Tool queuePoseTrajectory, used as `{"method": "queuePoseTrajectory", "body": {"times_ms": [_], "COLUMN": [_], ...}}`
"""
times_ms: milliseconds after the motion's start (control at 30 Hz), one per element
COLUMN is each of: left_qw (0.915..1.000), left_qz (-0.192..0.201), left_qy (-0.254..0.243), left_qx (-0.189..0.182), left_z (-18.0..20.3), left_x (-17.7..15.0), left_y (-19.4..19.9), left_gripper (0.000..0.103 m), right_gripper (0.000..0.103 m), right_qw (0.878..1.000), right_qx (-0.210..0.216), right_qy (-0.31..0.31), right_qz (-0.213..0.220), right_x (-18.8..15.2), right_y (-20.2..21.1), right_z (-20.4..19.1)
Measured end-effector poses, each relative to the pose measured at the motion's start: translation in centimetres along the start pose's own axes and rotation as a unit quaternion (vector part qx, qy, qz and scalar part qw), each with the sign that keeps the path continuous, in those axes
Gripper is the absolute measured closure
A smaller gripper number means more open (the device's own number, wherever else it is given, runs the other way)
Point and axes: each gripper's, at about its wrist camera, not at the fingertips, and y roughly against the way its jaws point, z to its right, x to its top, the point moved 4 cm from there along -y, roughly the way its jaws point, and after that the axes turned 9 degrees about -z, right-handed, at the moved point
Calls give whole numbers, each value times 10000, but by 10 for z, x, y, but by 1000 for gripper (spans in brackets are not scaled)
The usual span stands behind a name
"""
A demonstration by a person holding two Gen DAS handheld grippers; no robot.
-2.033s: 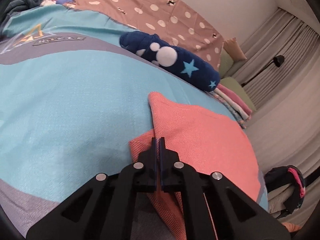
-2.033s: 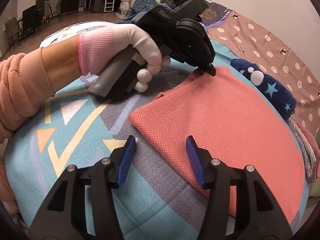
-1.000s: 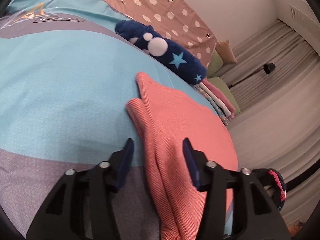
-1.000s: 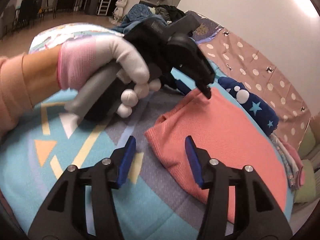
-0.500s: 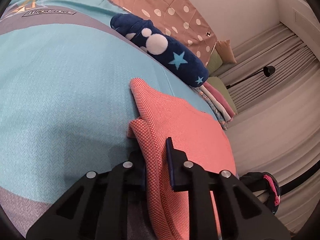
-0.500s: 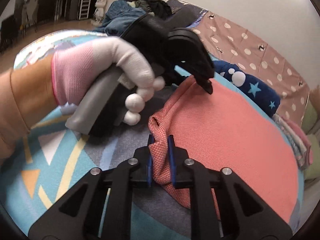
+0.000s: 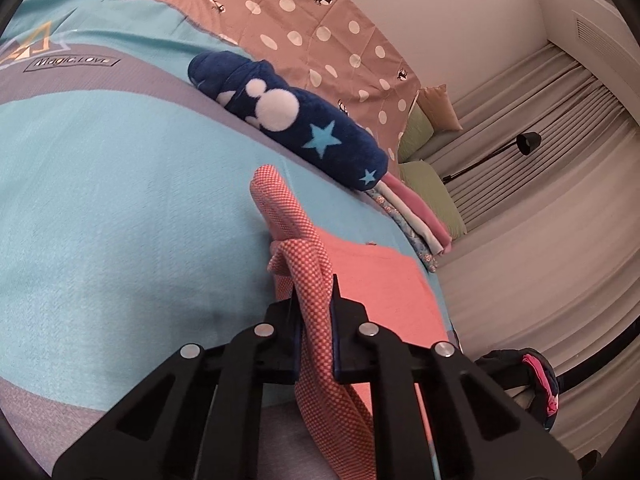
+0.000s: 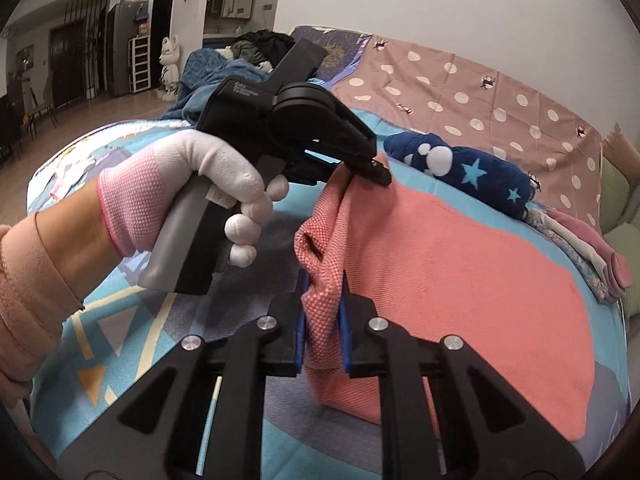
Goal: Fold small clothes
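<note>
While my left gripper (image 7: 314,312) looks along the bed, its jaws are pinched on a bunched fold of the coral garment (image 7: 376,280), which rises in a ridge just ahead of my fingertips and spreads flat to the right over the turquoise bedspread (image 7: 120,200). Beyond it lies a navy plush roll (image 7: 288,128) with white dots and blue stars, touching a small stack of folded clothes (image 7: 416,220) at its far end. A brown polka-dot sheet (image 7: 320,32) runs behind them.

From my right wrist, my right gripper (image 8: 323,320) is clamped on the near left edge of the same coral garment (image 8: 460,280), the cloth pressed between the blue pads (image 8: 299,340). Just beyond, my gloved left hand (image 8: 192,196) holds the left gripper (image 8: 380,172), whose tips bite the garment's far left corner. Both pinched parts are lifted off the turquoise bedspread (image 8: 120,340); the rest lies flat to the right, near the navy plush roll (image 8: 460,168).
</note>
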Motion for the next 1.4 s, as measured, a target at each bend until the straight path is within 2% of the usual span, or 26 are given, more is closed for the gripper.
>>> {"method": "queuePoseTrajectory", "body": {"times_ms": [200, 433, 733, 1000, 1100, 1300, 1367, 1400], "left_qw": [9997, 9992, 9983, 9963, 9942, 9873, 9826, 9795], "left_qz": [-36, -46, -114, -411, -579, -908, -1035, -1091], "left_qy": [-182, -205, -329, -579, -743, -1031, -1161, -1208], "left_qx": [155, 327, 473, 490, 512, 803, 1017, 1184], "left_z": [37, 72, 117, 163, 180, 203, 206, 206], "left_x": [8, 12, 12, 12, 9, 0, -4, -6], "left_y": [-10, -34, -70, -120, -144, -187, -197, -201], "left_gripper": [93, 94, 94, 96, 98, 98, 98, 93], "right_gripper": [91, 92, 92, 92, 92, 93, 93, 93], "right_qw": [9975, 9897, 9832, 9716, 9666, 9566, 9518, 9498], "right_qx": [270, 617, 652, 667, 676, 611, 725, 819], "right_qy": [-607, -1269, -1641, -2217, -2432, -2823, -2964, -3012], "right_qz": [225, 257, 468, 493, 451, 396, 315, 210], "right_x": [-5, -20, -42, -77, -92, -115, -122, -127], "right_y": [22, 39, 61, 77, 80, 82, 79, 75], "right_z": [37, 84, 128, 171, 185, 214, 220, 222]}}
